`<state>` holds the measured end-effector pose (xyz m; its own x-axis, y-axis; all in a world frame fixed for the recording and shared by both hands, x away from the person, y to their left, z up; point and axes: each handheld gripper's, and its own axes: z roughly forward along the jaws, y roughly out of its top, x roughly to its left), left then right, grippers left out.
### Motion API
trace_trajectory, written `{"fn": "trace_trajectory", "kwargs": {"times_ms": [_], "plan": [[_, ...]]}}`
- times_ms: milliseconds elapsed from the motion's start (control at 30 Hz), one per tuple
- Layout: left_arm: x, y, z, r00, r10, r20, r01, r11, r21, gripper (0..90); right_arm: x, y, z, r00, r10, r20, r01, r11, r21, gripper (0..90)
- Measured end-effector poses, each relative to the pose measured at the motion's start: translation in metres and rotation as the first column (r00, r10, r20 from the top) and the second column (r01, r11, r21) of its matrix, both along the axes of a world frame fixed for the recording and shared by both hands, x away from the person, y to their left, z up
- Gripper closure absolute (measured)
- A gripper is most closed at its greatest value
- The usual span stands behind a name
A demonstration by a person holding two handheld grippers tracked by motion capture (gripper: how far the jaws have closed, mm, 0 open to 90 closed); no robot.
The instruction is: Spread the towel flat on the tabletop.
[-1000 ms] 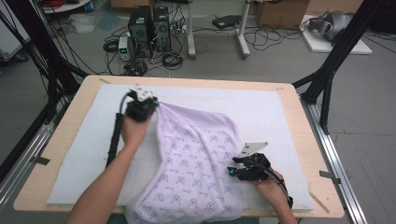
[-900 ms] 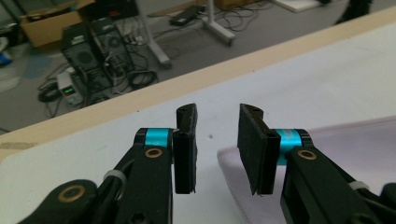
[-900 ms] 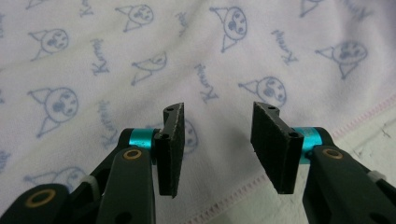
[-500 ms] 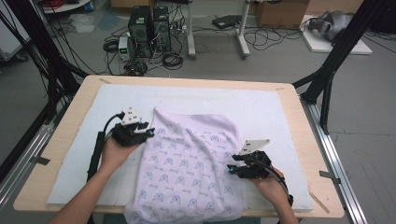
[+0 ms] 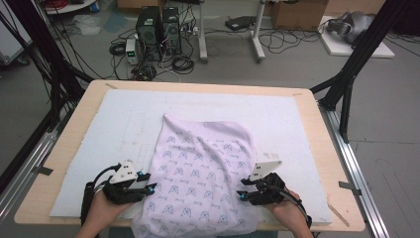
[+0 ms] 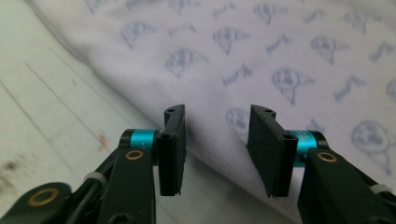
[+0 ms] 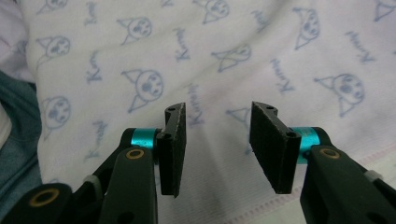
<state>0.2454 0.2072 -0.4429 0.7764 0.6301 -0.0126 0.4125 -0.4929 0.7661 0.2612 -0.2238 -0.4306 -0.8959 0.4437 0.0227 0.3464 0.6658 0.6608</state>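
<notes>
A white cloth printed with small blue faces lies rumpled on the pale mat, its near end hanging over the table's front edge. My left gripper rests low at the cloth's near left edge. Its jaws have just been opening and now stand apart, with the cloth lying beyond them and nothing pinched. In the left gripper view this gripper straddles the line where cloth meets mat. My right gripper sits at the cloth's near right edge. It is open over the cloth, just above a stitched hem.
The mat covers a wooden table with a bare rim all round. Black frame poles stand at both far corners. Computers and cables lie on the floor behind. A dark teal fabric shows at the left of the right gripper view.
My left gripper let go of the cloth's far left corner and came back down to the near left edge, its jaws opening. The cloth settled flat. The right gripper stayed put.
</notes>
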Motion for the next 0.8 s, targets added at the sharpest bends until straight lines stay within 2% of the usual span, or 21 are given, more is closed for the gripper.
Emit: {"fn": "trace_trajectory", "kwargs": {"times_ms": [33,100,133,200,267,333,400,500,567,633,700,767,800], "plan": [[0.000,0.000,-0.002,1.0000,-0.003,-0.002,0.003,1.0000,0.010,61.6,-0.001,0.001,-0.001,1.0000,-0.003,-0.004,0.004,1.0000,0.008,55.6],[0.000,0.000,-0.003,0.9998,-0.014,-0.015,0.014,0.9998,-0.015,73.8,-0.001,0.002,-0.001,0.9999,-0.006,-0.009,0.007,0.9999,0.015,55.1],[-0.001,-0.002,-0.002,1.0000,-0.006,0.000,0.006,0.9999,-0.009,80.4,-0.001,0.003,-0.001,0.9999,-0.007,-0.007,0.007,0.9999,0.013,55.0],[-0.002,-0.003,-0.001,0.9999,0.002,0.013,-0.002,1.0000,-0.005,85.0,-0.001,0.005,-0.002,0.9999,-0.002,-0.016,0.002,0.9999,0.013,55.0],[-0.005,0.000,0.000,0.9992,0.025,0.033,-0.025,0.9997,-0.006,85.5,0.000,0.007,-0.003,0.9999,0.000,-0.013,0.000,1.0000,0.005,55.0],[-0.008,0.006,0.004,0.9975,0.061,0.037,-0.060,0.9978,-0.029,84.5,0.001,0.007,-0.005,0.9998,-0.002,-0.019,0.002,1.0000,-0.002,55.1],[-0.010,0.013,0.007,0.9928,0.108,0.053,-0.107,0.9941,-0.021,77.8,0.002,0.006,-0.006,0.9997,-0.006,-0.025,0.007,0.9999,0.015,55.6],[-0.013,0.025,0.009,0.9871,0.153,0.046,-0.153,0.9881,-0.021,70.6,0.003,0.004,-0.006,0.9998,-0.009,-0.020,0.009,0.9998,0.017,55.6],[-0.016,0.029,0.011,0.9880,0.149,0.043,-0.147,0.9880,-0.048,68.7,0.002,0.004,-0.006,0.9997,-0.013,-0.019,0.014,0.9998,0.011,55.1],[-0.020,0.027,0.014,0.9940,0.099,0.046,-0.096,0.9935,-0.061,69.2,0.000,0.005,-0.004,0.9999,-0.008,-0.008,0.008,1.0000,0.004,55.3],[-0.020,0.023,0.012,0.9974,0.062,0.036,-0.060,0.9974,-0.040,75.9,-0.005,0.007,-0.001,1.0000,0.009,-0.004,-0.009,0.9997,0.022,55.8],[-0.019,0.019,0.007,0.9991,0.036,0.024,-0.036,0.9993,0.000,84.2,-0.012,0.010,0.002,0.9992,0.040,0.002,-0.040,0.9990,0.020,58.2],[-0.019,0.018,0.005,0.9994,0.030,0.015,-0.030,0.9995,0.004,85.3,-0.015,0.010,0.003,0.9987,0.050,0.006,-0.050,0.9987,0.004,58.7]]}}
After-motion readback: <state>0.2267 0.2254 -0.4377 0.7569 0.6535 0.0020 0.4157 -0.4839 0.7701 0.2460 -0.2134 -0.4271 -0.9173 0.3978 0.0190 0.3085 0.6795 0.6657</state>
